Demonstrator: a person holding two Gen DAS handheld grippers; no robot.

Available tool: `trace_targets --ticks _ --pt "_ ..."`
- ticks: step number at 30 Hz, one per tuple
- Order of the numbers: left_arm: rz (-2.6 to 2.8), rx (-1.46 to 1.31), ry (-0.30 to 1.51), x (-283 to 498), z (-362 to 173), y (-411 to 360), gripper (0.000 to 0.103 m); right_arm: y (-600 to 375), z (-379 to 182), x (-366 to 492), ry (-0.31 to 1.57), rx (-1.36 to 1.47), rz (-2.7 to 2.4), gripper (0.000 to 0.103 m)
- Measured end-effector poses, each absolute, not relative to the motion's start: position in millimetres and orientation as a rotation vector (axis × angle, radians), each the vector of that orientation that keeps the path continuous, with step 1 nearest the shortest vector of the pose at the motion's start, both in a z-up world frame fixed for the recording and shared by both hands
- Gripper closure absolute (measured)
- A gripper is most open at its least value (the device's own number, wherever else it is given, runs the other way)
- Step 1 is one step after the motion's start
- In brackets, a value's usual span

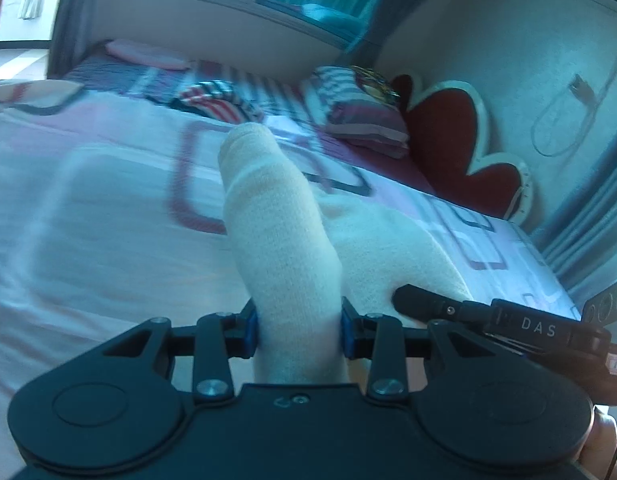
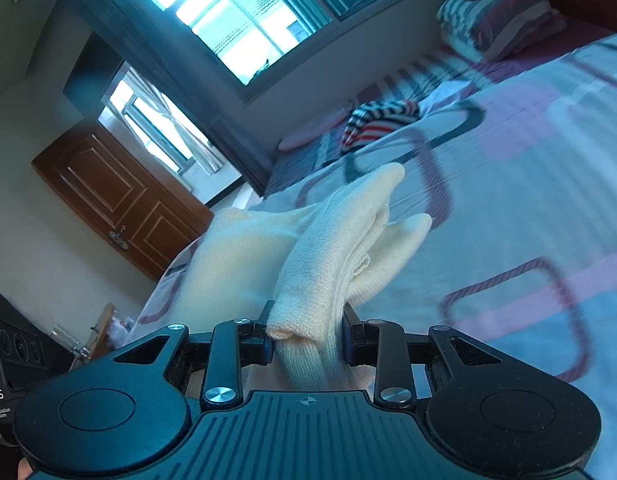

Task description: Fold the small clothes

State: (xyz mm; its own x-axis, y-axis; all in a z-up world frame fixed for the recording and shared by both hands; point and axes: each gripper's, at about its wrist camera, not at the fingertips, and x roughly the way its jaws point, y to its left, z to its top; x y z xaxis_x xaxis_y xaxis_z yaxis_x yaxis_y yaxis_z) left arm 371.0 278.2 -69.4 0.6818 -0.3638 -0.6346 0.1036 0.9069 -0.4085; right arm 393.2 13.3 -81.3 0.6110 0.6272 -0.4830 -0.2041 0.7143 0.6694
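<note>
Both grippers clamp one cream knitted sock (image 1: 268,216) at frame centre, above the pink patterned bedspread (image 1: 88,208): left gripper (image 1: 299,330), right gripper (image 2: 308,340). Uneven pulling could slip a bunched layer free.

White capitals "DAS" stand on the black body of the right gripper (image 1: 404,300), seen in the left wrist view at the lower right, just to the right of the cream sock (image 1: 280,248). Below those letters a small pale sticker carries marks too small to read. In the right wrist view the left gripper (image 2: 12,368) shows at the left edge, left of the sock, with "AS" legible (the first letter is cut off) and tiny lines beneath that cannot be read.
</note>
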Motion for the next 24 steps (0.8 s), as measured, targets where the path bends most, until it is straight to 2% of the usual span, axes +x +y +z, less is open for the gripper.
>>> trace_targets --ticks 11,20,22,24 --pt "-0.176 -0.412 0.839 385.5 -120.0 376.0 0.066 114.7 -133.6 427.3 0.883 0.572 0.572 0.072" --pt "-0.196 -0.421 0.846 388.3 -141.1 390.6 0.044 104.4 -163.9 429.3 0.939 0.598 0.539 0.072" --pt "-0.178 -0.441 0.852 386.7 -138.2 390.5 0.042 101.9 -162.9 431.3 0.946 0.609 0.54 0.072" --pt "-0.156 -0.455 0.826 383.5 -129.6 391.0 0.045 99.2 -156.6 431.7 0.942 0.616 0.545 0.065"
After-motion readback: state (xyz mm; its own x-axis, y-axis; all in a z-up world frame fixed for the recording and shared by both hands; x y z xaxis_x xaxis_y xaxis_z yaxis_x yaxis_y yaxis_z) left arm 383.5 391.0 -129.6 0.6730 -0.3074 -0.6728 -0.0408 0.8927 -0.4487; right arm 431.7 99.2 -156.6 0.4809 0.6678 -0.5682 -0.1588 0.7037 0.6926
